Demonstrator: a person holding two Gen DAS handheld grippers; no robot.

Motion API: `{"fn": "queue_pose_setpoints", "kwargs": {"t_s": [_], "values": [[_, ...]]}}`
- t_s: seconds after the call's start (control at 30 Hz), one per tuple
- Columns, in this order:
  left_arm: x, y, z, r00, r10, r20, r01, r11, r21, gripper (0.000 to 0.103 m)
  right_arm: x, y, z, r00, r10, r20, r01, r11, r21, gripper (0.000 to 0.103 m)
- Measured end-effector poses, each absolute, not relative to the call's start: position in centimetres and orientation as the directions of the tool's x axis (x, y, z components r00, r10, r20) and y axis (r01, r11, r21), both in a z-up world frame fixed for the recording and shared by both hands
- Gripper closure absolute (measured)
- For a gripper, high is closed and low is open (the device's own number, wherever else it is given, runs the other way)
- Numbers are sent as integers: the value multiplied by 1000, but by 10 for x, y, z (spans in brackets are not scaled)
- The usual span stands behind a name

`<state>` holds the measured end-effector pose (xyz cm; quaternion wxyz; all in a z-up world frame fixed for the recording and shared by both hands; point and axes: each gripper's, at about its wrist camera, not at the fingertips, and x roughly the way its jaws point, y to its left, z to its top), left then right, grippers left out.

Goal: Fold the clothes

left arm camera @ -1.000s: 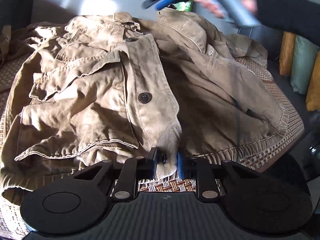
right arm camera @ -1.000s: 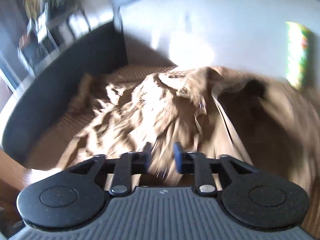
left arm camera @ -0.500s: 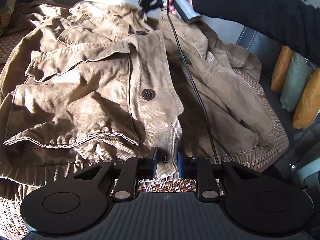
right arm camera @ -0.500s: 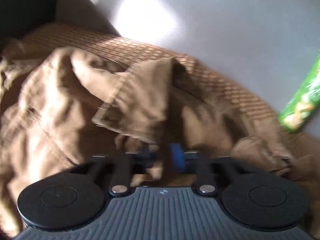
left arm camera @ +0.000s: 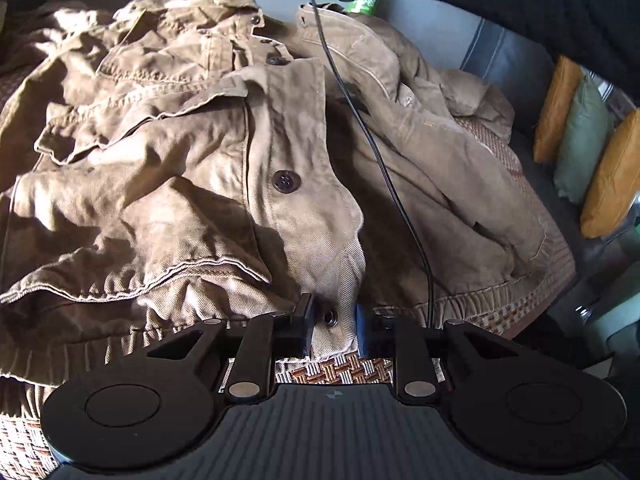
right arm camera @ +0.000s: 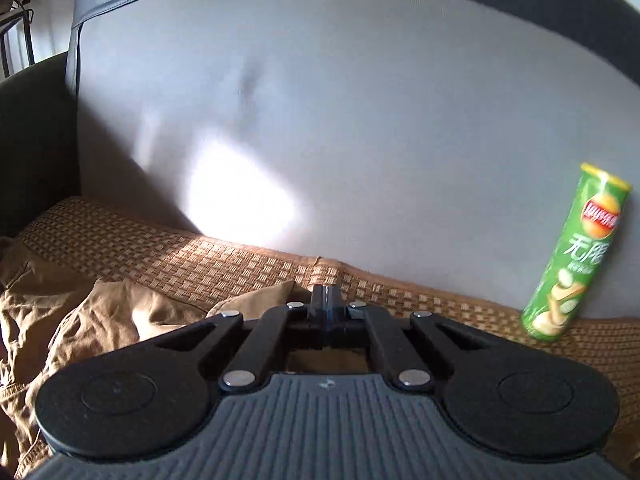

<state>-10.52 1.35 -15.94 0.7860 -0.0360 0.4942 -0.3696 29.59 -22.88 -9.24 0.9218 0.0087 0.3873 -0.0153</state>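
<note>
Sofa: woven mat (right arm camera: 248, 264) carries our jacket (left arm camera: 192, 168), spread rumpled.
Left gripper (left arm camera: 332, 330): apart, straddling the hem at 6 o'clock.
Right gripper (right arm camera: 326, 312): pinched together at the collar; whether cloth is caught, we cannot tell.
Tip: we'd grip both ends firmly, keeping the placket taut.

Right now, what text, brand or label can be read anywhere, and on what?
"无限" in large white characters: on the green chip can.
Red and yellow round logo above it: lettering too blurred to read.
Small line below the large characters: too small to read.
Jacket, buttons, both grippers: no text visible.
</note>
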Motion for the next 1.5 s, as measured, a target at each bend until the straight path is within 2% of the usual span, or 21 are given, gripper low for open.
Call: {"fn": "queue_pose_setpoints", "kwargs": {"t_s": [0.07, 0.13, 0.17, 0.23, 0.33, 0.47, 0.5, 0.53, 0.57, 0.6, 0.7, 0.8, 0.97, 1.03, 1.07, 1.1, 1.13, 1.17, 1.2, 1.37, 1.5], "values": [[-104, 16, -160, 235, -627, -743, 529, 724, -443, 81, 294, -229, -99, 638, 55, -768, -6, 998, 66, 96], [-105, 17, -158, 241, -625, -743, 521, 729, -444, 79, 287, -224, -105, 599, 77, -797, -49, 997, 59, 59], [-106, 16, -156, 247, -622, -743, 522, 732, -438, 73, 283, -219, -106, 590, 65, -805, -66, 997, 32, 54], [-109, 13, -152, 258, -617, -744, 529, 734, -425, 62, 276, -211, -108, 573, 41, -818, -100, 995, -21, 52], [-114, 4, -147, 280, -594, -754, 555, 741, -377, 59, 271, -199, -113, 548, 13, -836, -137, 988, -75, 44], [-114, -2, -147, 288, -582, -760, 555, 748, -363, 55, 272, -185, -129, 510, -19, -860, -168, 978, -121, 49], [-112, -3, -148, 288, -584, -759, 545, 752, -371, 55, 274, -183, -136, 499, -42, -865, -161, 977, -140, 53], [-110, -4, -150, 286, -584, -760, 538, 754, -377, 55, 278, -181, -143, 490, -69, -869, -150, 975, -162, 63], [-109, -5, -152, 285, -577, -766, 541, 756, -368, 70, 281, -180, -149, 476, -88, -875, -146, 973, -177, 76], [-109, -6, -154, 284, -569, -772, 545, 758, -358, 75, 283, -179, -152, 460, -103, -882, -146, 971, -190, 93], [-109, -5, -155, 274, -574, -772, 567, 744, -352, 80, 285, -179, -128, 542, -75, -837, -143, 973, -179, 95], [-107, 0, -158, 259, -587, -767, 568, 735, -371, 82, 291, -196, -96, 638, -62, -768, -45, 992, -117, 95], [-107, 4, -161, 252, -604, -756, 564, 726, -392, 81, 308, -199, -127, 597, -113, -794, -25, 987, -159, 95], [-105, 5, -162, 248, -614, -749, 554, 725, -410, 76, 311, -195, -154, 563, -144, -814, -25, 981, -191, 92], [-107, 9, -156, 266, -611, -746, 551, 731, -402, 62, 309, -191, -165, 562, -172, -809, -28, 974, -226, 88], [-109, 13, -150, 284, -607, -742, 549, 738, -394, 58, 308, -187, -176, 560, -199, -804, -31, 965, -261, 74], [-111, 17, -144, 302, -603, -738, 546, 744, -385, 57, 305, -183, -178, 573, -243, -783, -24, 950, -312, 54], [-113, 21, -138, 320, -599, -734, 542, 751, -377, 56, 302, -180, -172, 590, -281, -757, -11, 934, -356, 48], [-115, 26, -132, 338, -595, -729, 539, 758, -368, 56, 294, -180, -157, 616, -276, -738, -1, 936, -352, 45], [-124, 46, -102, 426, -570, -702, 519, 790, -327, 48, 234, -184, -67, 752, -152, -641, 7, 975, -223, 44], [-128, 72, -81, 523, -489, -698, 449, 854, -262, 45, 140, -180, -22, 771, 8, -637, -82, 993, -86, 40]]}}
